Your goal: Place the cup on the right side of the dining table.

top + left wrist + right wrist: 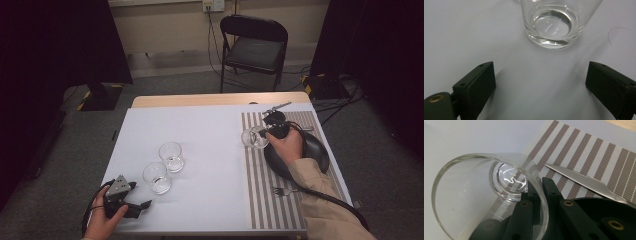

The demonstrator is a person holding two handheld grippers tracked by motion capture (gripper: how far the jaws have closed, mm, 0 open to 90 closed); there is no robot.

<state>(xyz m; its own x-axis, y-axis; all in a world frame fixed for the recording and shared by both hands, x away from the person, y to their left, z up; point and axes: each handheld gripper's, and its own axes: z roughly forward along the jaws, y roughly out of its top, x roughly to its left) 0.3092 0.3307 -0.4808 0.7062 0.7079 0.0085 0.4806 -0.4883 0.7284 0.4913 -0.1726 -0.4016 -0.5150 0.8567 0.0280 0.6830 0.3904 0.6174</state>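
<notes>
Clear, unmarked glass [489,195] is pinched by its wall in the right claw [540,192]; left claw [540,85] gapes wide.

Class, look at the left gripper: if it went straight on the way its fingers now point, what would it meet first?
Most likely the nearer empty glass, which stands just ahead of the open left gripper, slightly right of centre.

My left gripper [142,204] rests low, jaws wide apart; my right gripper [265,134] is clamped, arm stretched forward.
</notes>
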